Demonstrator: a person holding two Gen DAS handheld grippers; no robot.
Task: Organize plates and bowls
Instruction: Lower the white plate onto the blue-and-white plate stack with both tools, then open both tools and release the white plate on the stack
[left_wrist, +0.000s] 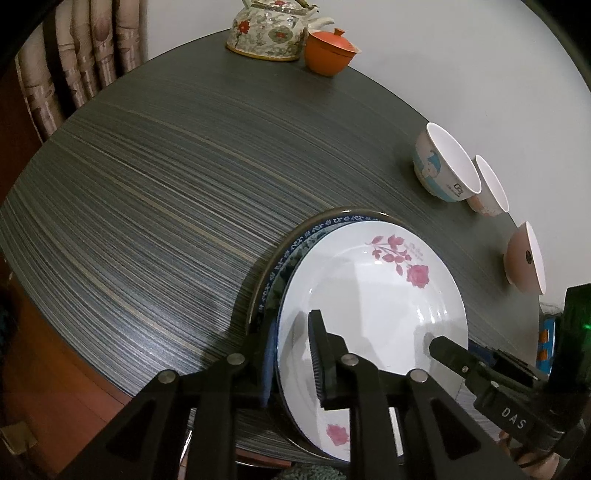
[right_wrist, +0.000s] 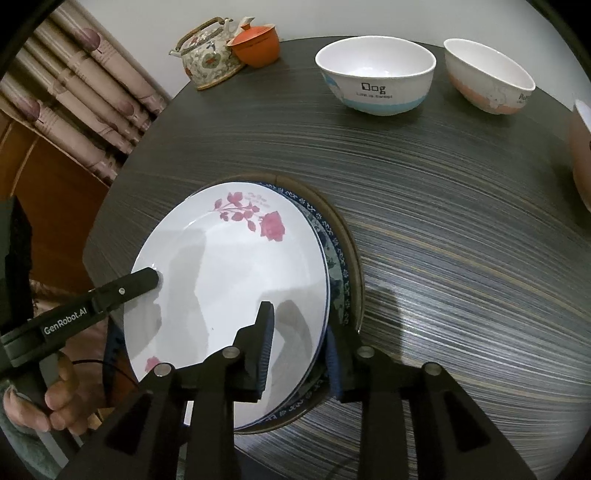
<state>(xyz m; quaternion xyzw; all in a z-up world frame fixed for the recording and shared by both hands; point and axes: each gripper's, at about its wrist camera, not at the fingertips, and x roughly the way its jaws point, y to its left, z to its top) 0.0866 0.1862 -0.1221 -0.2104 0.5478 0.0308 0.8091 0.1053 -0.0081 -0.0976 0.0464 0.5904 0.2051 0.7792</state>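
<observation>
Both hand-held grippers (left_wrist: 291, 358) (right_wrist: 299, 350) straddle rose plate (right_wrist: 229, 280) rim

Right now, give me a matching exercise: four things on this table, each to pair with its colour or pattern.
Things:
1. top plate
2. lidded cup
3. teapot
4. bowl marked Dog

Looks:
A. plain orange
B. white with a light blue band
C. white with pink roses
D. cream with many-coloured flowers

Pairs: 1-C, 2-A, 3-D, 4-B
</observation>
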